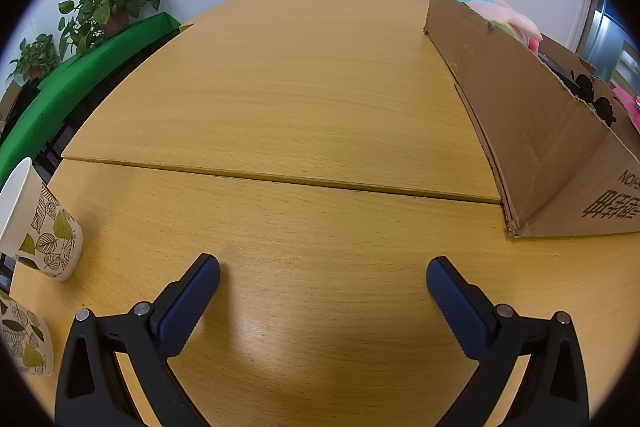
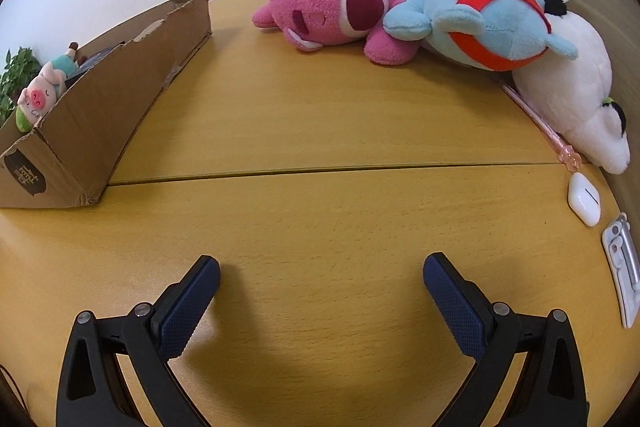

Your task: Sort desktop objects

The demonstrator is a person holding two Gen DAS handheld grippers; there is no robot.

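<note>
Plush toys [image 2: 360,11] crowd the tabletop's [image 2: 320,115] far right corner; left tool [image 1: 323,273] and right tool [image 2: 322,273] gape over bare wood.

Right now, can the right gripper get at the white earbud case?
Probably yes. The right gripper is open and empty, and only bare table lies between it and the white earbud case, ahead to its right, just clear of the plush toys.

pink plush [image 2: 340,11], brown box [image 1: 532,131], leaf-print cups [image 1: 44,231].

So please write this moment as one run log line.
left gripper: open, empty | right gripper: open, empty | cardboard box: holds pig plush | pink plush: on table
</note>
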